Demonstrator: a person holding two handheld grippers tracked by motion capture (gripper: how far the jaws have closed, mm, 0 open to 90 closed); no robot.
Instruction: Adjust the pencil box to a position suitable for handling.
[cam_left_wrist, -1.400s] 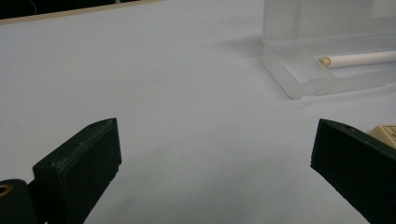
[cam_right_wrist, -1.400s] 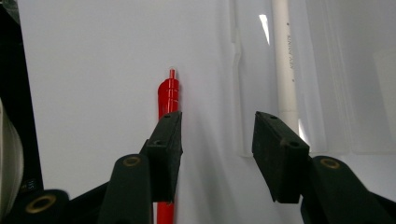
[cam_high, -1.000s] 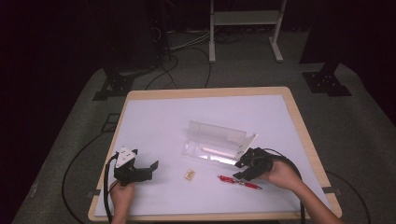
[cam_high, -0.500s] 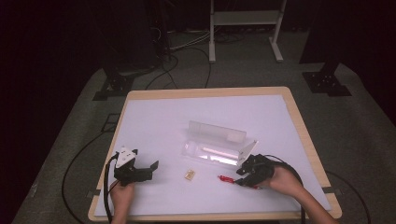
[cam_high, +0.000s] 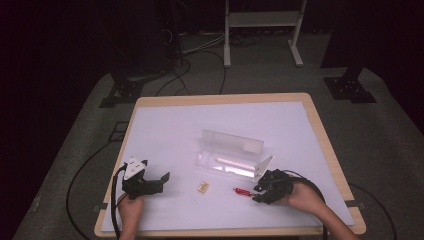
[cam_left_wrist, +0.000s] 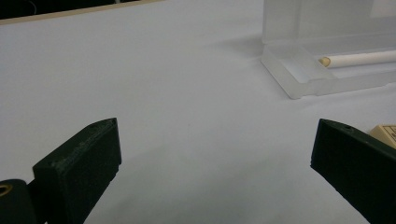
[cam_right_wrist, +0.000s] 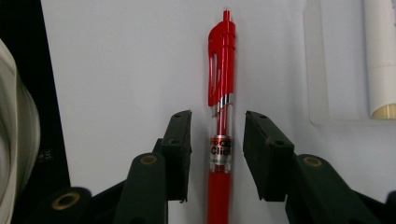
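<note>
Since a second ago the right gripper (cam_high: 263, 192) has slid down and left along the pen (cam_high: 243, 192), covering more of its red barrel, and its jaws have just been closing around it without yet pinching; the left gripper (cam_high: 162, 178) has stayed put. From the high view, the pen lies on the white worktop (cam_high: 170, 130) at about five o'clock from the centre, just below the open clear case (cam_high: 232, 155), with a small tan tag (cam_high: 202, 186) to its nine o'clock side. In the left gripper view the jaws stand wide apart with nothing between them, the case and a cream stick (cam_left_wrist: 357, 58) inside it off toward one o'clock. In the right gripper view the pen (cam_right_wrist: 220, 121) runs straight from six to twelve o'clock between the half-closed jaws, a gap showing on each side, its clip end pointing away. It looks light, stiff and smooth, likely to roll or slip, so the labelled middle of the barrel, level with the jaws, is the sound place to grip.
</note>
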